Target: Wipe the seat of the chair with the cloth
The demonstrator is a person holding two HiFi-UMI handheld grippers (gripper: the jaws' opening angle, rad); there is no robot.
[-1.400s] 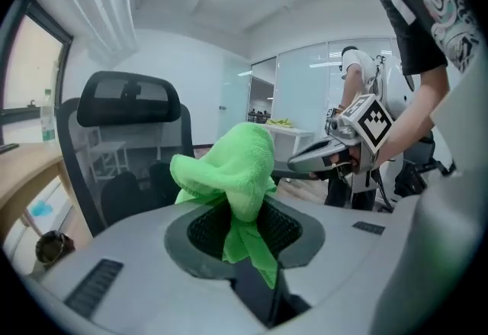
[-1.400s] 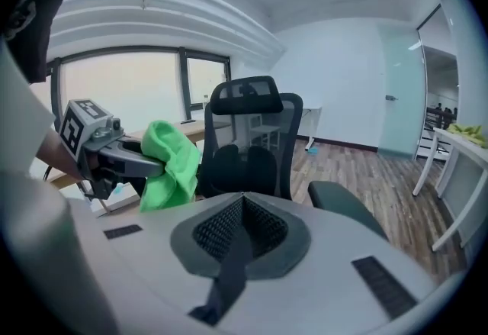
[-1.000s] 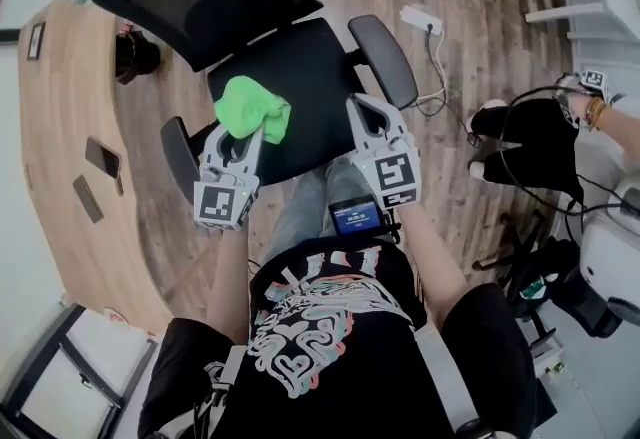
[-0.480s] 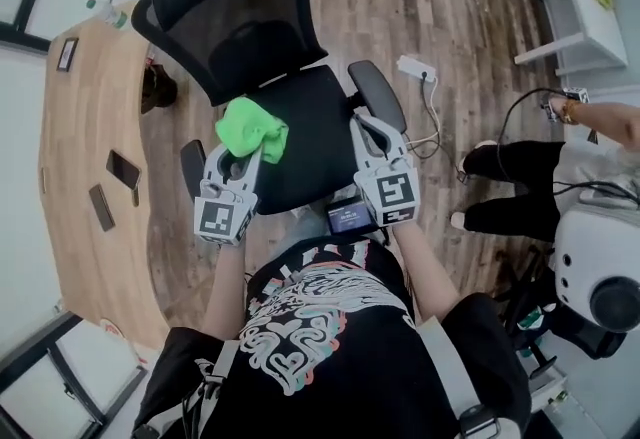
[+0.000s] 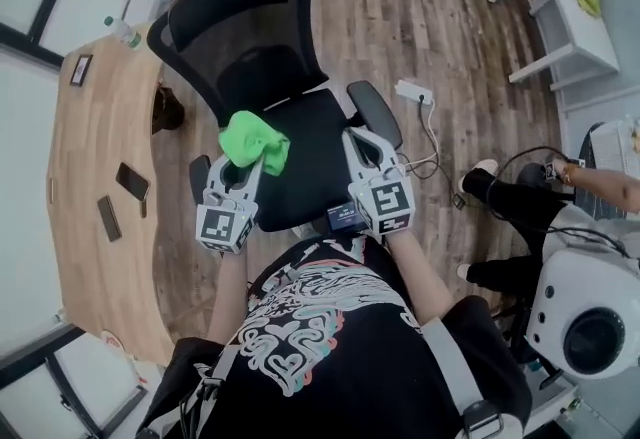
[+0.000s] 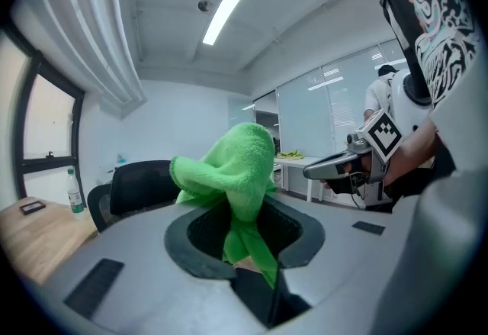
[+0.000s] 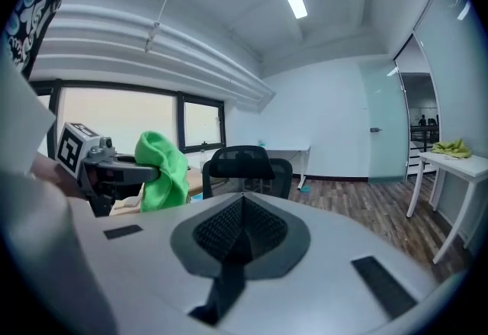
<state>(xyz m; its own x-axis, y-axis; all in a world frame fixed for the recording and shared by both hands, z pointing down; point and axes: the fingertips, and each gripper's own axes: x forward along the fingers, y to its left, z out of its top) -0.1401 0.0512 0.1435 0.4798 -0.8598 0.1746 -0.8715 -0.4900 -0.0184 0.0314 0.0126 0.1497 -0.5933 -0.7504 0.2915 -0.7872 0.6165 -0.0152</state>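
A black office chair with a mesh back stands in front of me, its seat below both grippers. My left gripper is shut on a bunched bright green cloth, held in the air over the seat's left rear part. In the left gripper view the cloth bulges up out of the closed jaws of the left gripper. My right gripper hovers near the right armrest, shut and empty. In the right gripper view its jaws meet, with the cloth off to the left.
A curved wooden desk runs along the left with phones and a bottle on it. A power strip and cable lie on the wood floor to the right. Another person's legs and a white machine are at right.
The head view has drawn back and up, so the whole chair now shows. Both grippers keep their places over the seat, the left still gripping the cloth.
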